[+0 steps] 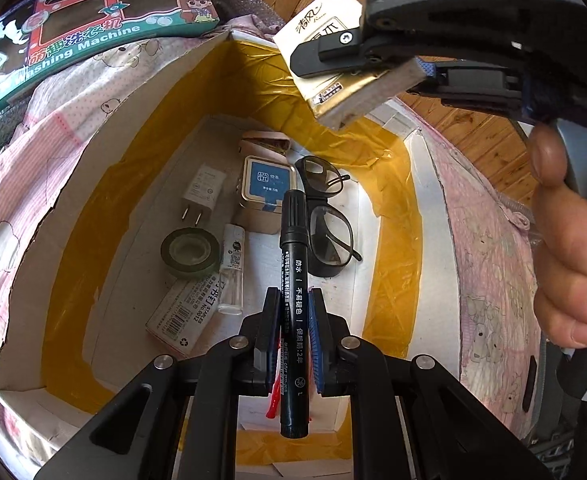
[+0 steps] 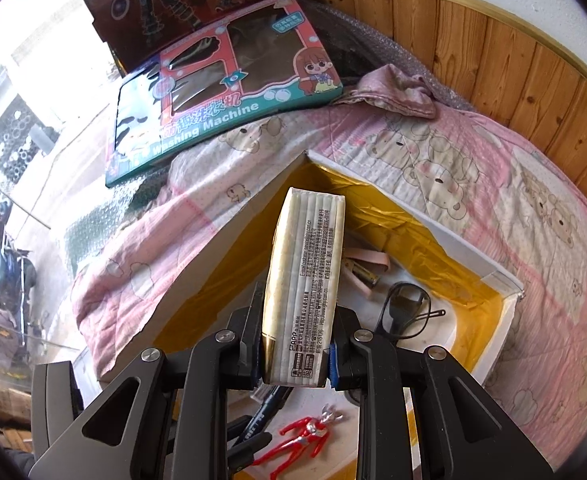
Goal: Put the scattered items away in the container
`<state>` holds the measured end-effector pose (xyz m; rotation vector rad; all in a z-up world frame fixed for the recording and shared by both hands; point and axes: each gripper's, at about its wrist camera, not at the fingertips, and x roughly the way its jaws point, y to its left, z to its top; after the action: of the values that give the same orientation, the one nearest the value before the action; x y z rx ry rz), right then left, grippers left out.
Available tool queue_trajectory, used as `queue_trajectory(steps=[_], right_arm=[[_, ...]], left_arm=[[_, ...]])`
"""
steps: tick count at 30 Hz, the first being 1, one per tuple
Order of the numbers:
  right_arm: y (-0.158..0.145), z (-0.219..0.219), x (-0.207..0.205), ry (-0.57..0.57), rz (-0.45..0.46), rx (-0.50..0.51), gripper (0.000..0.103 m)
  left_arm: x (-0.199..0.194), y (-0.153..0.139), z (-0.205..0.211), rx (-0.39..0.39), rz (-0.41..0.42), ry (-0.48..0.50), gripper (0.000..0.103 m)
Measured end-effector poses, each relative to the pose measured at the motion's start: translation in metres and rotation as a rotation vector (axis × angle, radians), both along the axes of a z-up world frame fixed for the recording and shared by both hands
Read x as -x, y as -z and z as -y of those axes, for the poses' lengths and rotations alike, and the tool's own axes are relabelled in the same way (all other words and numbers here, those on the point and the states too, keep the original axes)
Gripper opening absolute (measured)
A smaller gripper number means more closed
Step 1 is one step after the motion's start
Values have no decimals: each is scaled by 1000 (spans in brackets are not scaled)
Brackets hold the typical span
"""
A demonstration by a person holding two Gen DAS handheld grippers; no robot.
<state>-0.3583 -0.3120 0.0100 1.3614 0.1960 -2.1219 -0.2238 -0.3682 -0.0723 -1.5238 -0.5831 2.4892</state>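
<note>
Scattered items are lying mostly inside the cardboard box point(image 1: 105, 184), a white container with yellow tape lining its walls, sitting on a bed with a pink bear-print quilt point(image 2: 473, 168). Over it, the left hand-held gripper point(image 1: 293, 320) is clenching a black marker point(image 1: 293, 280) between its blue-padded fingers, the pen pointing forward along them above the box floor. Beyond the marker's tip, a small square tin with a blue label point(image 1: 267, 184) is resting beside black glasses point(image 1: 325, 216), which are lying folded near the right wall. To the left of the tin, a white charger plug point(image 1: 201, 192), a dark roll of tape point(image 1: 189, 252), a small clear bottle point(image 1: 231, 268) and a staples box point(image 1: 181, 316) are lying close together, and a pink case point(image 1: 263, 140) is sitting at the far end. The right hand-held gripper point(image 2: 295, 356) is gripping a pack of tissues point(image 2: 305, 288) on its long sides, holding it above the box's far corner, with a person's hand point(image 1: 569, 264) wrapping its handle. Below it, a red and silver toy figure point(image 2: 305, 436) is lying on the box floor. On the quilt beyond the box, a washing machine toy package point(image 2: 229, 96) is leaning against a darker robot toy package point(image 2: 181, 4), near wooden wall panelling point(image 2: 513, 76).
</note>
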Motion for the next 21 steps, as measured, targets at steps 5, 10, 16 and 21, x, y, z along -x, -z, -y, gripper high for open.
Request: queue_trajectory(steps=[5,10,16,21], right_arm=[[11,13,12,-22,10,-13,24],[25,24,21,-53,14,-18,29],[30,6,18,-1,20,14,45],[8,-25,-13,20,-3,42,45]], left_arm=[[2,2,8,-18,8,-18,14],[8,12,7,-20,36,-7,18],[-2,4,15,4,13,-44,35],[-24,-17,24,44,-28,-50,35]])
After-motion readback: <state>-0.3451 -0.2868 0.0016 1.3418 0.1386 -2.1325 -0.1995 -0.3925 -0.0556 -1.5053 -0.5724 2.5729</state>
